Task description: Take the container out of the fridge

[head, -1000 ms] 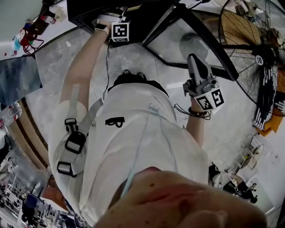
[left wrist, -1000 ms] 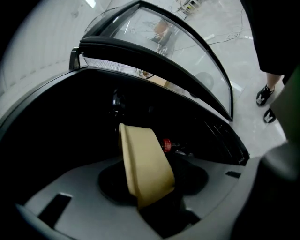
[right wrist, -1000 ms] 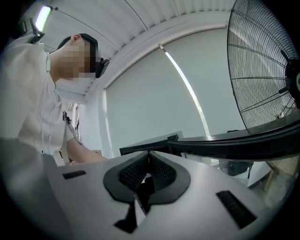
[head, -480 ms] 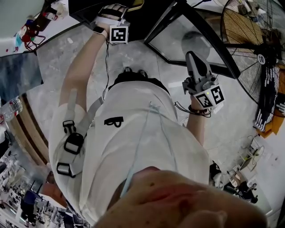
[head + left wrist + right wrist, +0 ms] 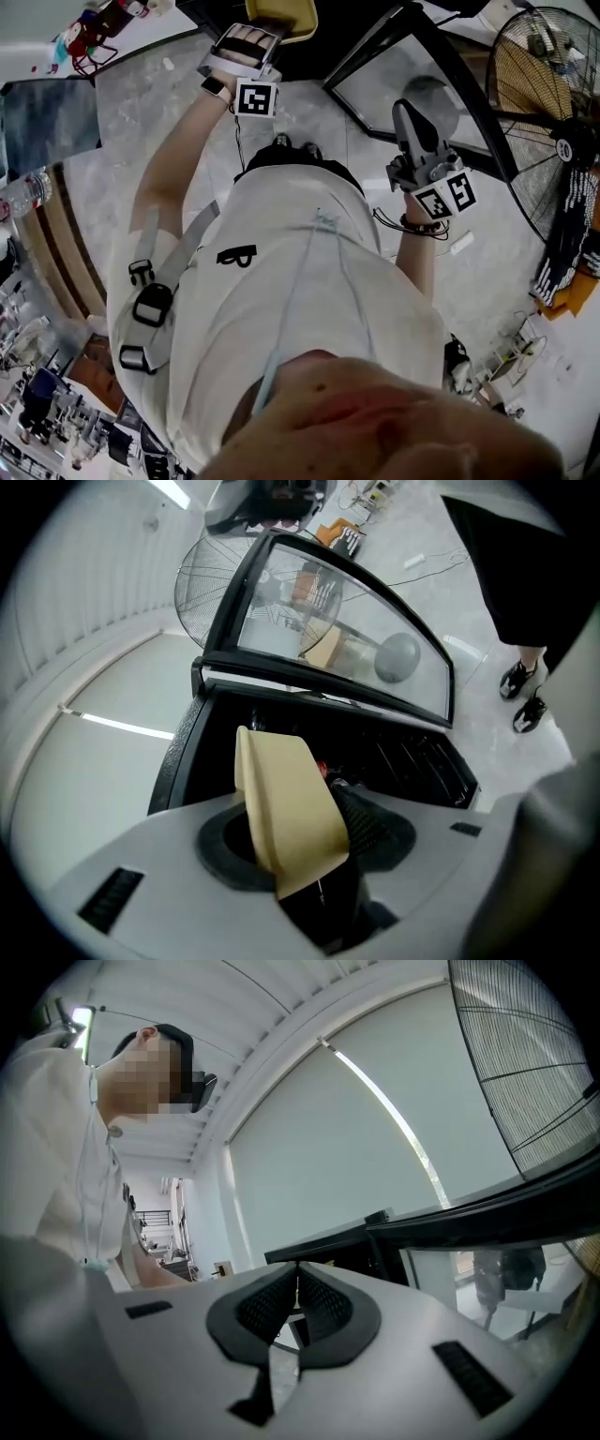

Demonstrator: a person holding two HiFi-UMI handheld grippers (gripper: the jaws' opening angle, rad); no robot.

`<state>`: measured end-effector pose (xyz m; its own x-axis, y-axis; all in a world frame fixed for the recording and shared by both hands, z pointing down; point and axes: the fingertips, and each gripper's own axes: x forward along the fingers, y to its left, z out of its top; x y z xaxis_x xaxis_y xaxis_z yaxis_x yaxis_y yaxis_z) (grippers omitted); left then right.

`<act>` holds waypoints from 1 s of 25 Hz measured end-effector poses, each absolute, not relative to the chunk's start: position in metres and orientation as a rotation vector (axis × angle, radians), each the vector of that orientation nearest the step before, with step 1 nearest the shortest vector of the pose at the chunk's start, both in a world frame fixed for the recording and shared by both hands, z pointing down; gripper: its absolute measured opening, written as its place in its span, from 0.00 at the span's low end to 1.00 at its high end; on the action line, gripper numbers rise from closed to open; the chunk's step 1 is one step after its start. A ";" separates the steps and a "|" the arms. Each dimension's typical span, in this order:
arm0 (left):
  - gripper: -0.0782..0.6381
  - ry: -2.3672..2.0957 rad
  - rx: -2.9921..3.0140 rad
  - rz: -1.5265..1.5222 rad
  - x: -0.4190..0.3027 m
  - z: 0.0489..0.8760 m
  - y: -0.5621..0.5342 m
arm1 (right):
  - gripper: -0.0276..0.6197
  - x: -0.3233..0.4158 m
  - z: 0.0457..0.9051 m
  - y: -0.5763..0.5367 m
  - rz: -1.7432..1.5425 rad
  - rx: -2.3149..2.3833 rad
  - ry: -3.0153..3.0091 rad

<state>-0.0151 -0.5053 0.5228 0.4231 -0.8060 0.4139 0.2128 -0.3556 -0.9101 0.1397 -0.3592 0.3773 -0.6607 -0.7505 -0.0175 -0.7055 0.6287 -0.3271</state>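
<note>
Head view: beige flat container (image 5: pixel 284 17) top centre, at left gripper (image 5: pixel 258 36), before dark fridge (image 5: pixel 323 37); right gripper (image 5: pixel 408 114) right of centre | Left gripper view: jaws pinching container's edge, fridge interior visible behind | Right gripper view: jaws pressed together, nothing between, glass door (image 5: pixel 487 1269) lower right.

Fridge (image 5: pixel 403 752) interior behind the container (image 5: pixel 286 808) too dark for detail.
</note>
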 end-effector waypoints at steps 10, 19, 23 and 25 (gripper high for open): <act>0.37 0.566 -1.645 -1.128 -0.032 0.495 -0.438 | 0.07 0.128 0.389 -0.362 -0.452 -1.126 2.793; 0.37 0.536 -1.651 -1.076 -0.052 0.464 -0.364 | 0.07 0.105 0.397 -0.364 -0.405 -1.037 2.915; 0.37 0.473 -1.626 -1.095 -0.068 0.460 -0.342 | 0.07 0.090 0.402 -0.363 -0.388 -0.976 2.964; 0.37 0.470 -1.629 -1.104 -0.078 0.459 -0.333 | 0.07 0.082 0.400 -0.362 -0.364 -0.968 2.982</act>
<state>-0.0781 -0.3326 0.4588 0.4945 -0.7598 0.4221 0.2219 -0.3592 -0.9065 0.0821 -0.3619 0.3997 -0.8118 -0.5778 0.0840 -0.5811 0.7853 -0.2135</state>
